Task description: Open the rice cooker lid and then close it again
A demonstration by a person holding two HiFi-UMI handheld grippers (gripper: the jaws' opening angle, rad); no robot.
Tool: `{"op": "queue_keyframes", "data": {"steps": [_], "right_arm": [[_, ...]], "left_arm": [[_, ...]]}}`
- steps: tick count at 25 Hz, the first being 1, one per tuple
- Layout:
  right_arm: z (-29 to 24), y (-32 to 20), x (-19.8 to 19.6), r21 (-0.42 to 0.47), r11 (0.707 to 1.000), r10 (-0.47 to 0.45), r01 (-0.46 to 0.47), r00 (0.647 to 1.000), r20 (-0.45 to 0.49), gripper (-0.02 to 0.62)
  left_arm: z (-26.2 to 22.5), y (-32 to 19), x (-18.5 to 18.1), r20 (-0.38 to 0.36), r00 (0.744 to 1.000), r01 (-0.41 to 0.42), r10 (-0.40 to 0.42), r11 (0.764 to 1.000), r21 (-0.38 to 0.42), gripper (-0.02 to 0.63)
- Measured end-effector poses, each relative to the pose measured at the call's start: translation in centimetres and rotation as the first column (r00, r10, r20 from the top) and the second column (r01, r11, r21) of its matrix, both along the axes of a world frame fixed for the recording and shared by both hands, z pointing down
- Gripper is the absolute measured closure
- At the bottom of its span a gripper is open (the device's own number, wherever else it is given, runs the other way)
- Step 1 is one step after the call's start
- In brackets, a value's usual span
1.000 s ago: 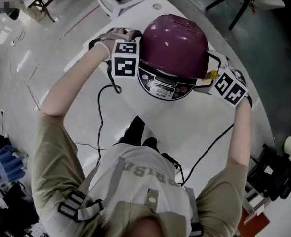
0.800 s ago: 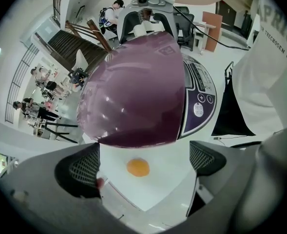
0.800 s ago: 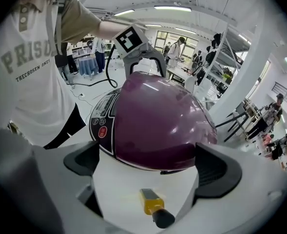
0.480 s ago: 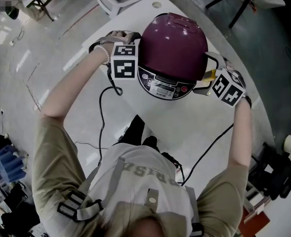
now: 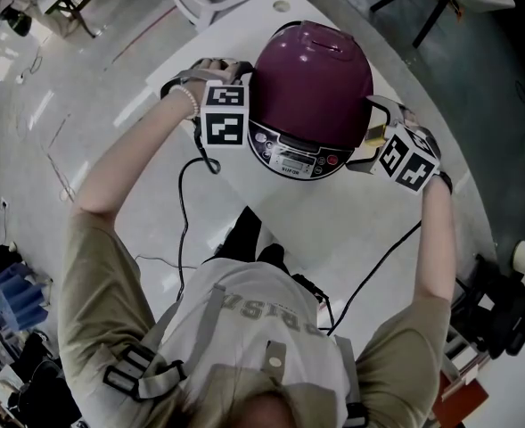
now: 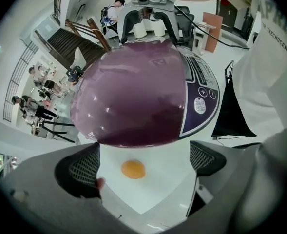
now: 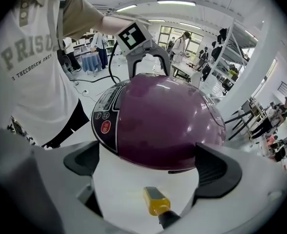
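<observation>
Left gripper (image 6: 142, 161): jaws standing wide apart, gripping nothing; pointing at the cooker's left flank, close up.
Right gripper (image 7: 148, 165): jaws likewise spreading wide, holding nothing; pointing at the opposite flank.
Rice cooker (image 5: 311, 83): sitting upright on the white bench (image 5: 333, 230) between both grippers, control panel (image 5: 291, 154) facing the person.
Lid (image 5: 320, 56): purple dome, lying closed.

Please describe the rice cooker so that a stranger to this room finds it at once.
On the white table, between the left gripper and the right gripper, stands the rice cooker. Only it has a glossy purple dome and a dark front panel with a red button.
</observation>
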State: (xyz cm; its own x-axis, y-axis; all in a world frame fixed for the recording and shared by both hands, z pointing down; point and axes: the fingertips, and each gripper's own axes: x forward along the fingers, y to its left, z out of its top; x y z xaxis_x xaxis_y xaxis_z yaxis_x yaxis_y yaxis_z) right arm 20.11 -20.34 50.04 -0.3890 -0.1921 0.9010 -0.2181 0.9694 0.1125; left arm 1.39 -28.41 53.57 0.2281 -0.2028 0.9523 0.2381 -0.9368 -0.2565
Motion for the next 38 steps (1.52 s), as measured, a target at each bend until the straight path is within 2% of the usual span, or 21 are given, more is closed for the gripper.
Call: {"op": "queue_keyframes", "data": {"steps": [19,26,32,38], "right_arm": [[0.7,0.1,-0.1,-0.009,1.0,-0.012,0.012,1.0,-0.009,0.014],[0.9,0.3,-0.1,-0.008,1.0,-0.022,0.022,0.999,-0.033,0.014],[1.2,0.5,0.2,-0.024,0.998,-0.053,0.05,0.994,-0.101,0.014],[1.4,0.5,0.0,-0.023,0.998,-0.057,0.055,0.993,-0.105,0.014]], "left_arm": [[1.0,-0.3,-0.2,0.03,0.999,-0.03,0.028,0.998,0.053,0.021],[1.1,-0.4,-0.4,0.069,0.996,-0.053,0.048,0.996,0.076,0.021],[1.2,-0.5,-0.8,0.147,0.986,-0.096,0.083,0.992,0.085,0.021],[1.3,-0.6,-1.2,0.18,0.979,-0.111,0.094,0.99,0.086,0.021]]}}
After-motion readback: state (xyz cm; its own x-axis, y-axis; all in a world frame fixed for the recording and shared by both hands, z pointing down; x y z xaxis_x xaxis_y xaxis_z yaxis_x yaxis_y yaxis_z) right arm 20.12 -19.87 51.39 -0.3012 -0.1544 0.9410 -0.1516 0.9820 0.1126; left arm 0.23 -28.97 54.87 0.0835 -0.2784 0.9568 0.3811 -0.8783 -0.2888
